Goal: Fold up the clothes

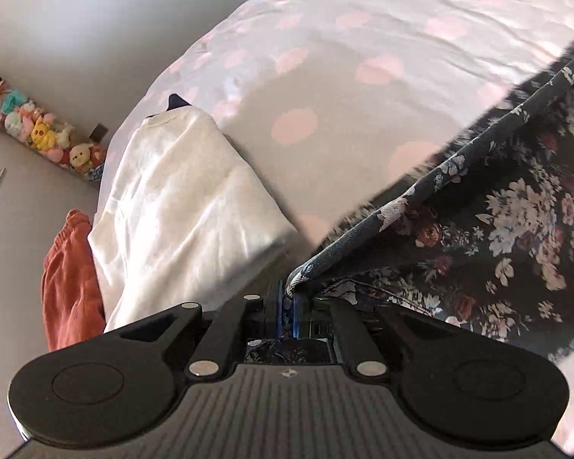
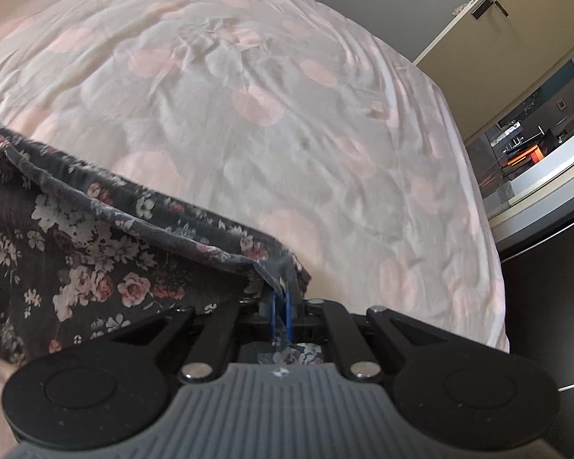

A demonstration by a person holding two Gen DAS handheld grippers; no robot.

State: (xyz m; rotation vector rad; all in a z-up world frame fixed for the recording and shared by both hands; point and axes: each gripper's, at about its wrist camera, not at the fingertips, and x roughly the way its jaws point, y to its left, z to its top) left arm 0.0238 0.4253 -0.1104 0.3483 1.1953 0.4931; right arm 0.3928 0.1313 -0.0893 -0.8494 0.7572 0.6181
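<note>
A dark floral garment [image 1: 509,222] hangs stretched between my two grippers above the bed. My left gripper [image 1: 288,298] is shut on one corner of its hem, and the cloth runs up and to the right from there. My right gripper [image 2: 280,298] is shut on the other corner of the same garment [image 2: 95,252], which spreads to the left. The lower part of the garment is out of view.
The bed [image 2: 248,95] has a pale sheet with pink dots. A folded white sweater [image 1: 180,206] lies at its left edge, with an orange garment [image 1: 70,279] beside it. Plush toys [image 1: 38,130] line the wall. A door [image 2: 490,19] stands at the right.
</note>
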